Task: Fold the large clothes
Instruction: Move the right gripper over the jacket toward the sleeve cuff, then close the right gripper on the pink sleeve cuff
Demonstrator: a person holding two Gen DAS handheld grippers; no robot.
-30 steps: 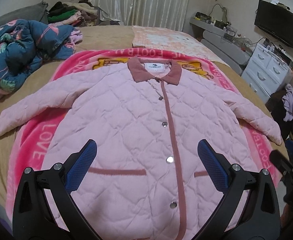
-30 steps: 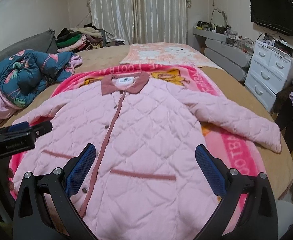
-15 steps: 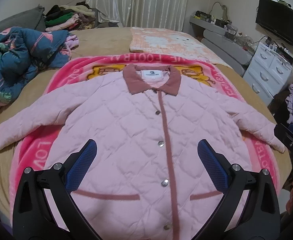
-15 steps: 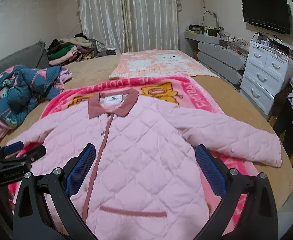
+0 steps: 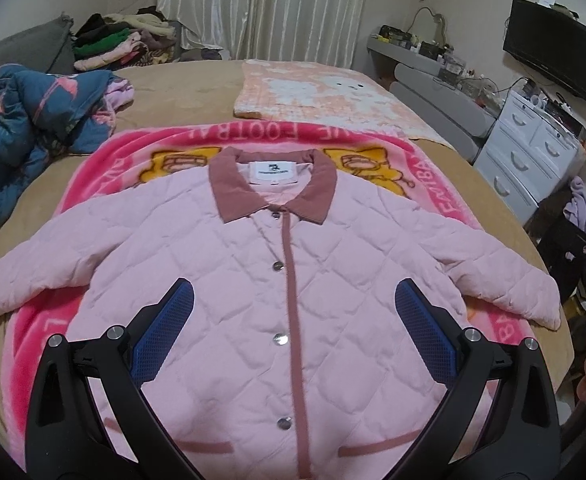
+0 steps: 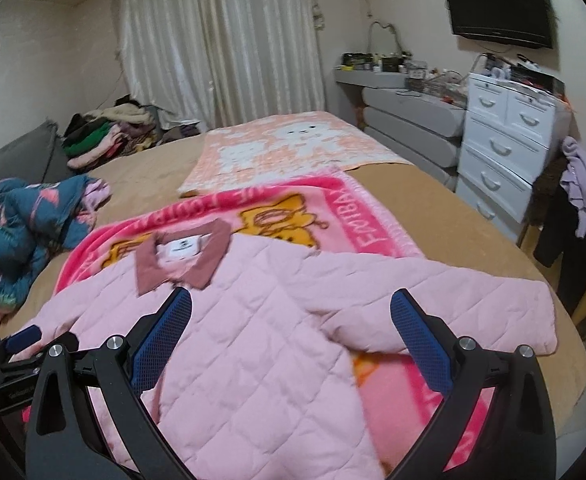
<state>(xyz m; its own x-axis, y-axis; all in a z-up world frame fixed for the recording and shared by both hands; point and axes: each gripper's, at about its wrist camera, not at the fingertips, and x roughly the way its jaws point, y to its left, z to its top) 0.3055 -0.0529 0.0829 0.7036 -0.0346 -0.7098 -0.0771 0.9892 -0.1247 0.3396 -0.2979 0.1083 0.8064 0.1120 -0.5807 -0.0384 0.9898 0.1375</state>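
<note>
Left wrist view: your left gripper (image 5: 293, 320) hovers over the jacket's front, fingers wide, holding nothing. The pink quilted jacket (image 5: 253, 280) lies flat, buttoned, on the pink blanket (image 5: 93, 160) mid-bed, sleeves spread.

Right wrist view: your right gripper (image 6: 291, 328) hangs above the jacket (image 6: 253, 340) toward its right sleeve (image 6: 453, 300), fingers wide, empty. Pinch that cuff near its edge and fold it inward.

Each gripper, left (image 5: 293, 334) and right (image 6: 291, 336), has black plastic arms, silver round screws and blue fingers (image 5: 165, 336) with a fine grid texture.
</note>
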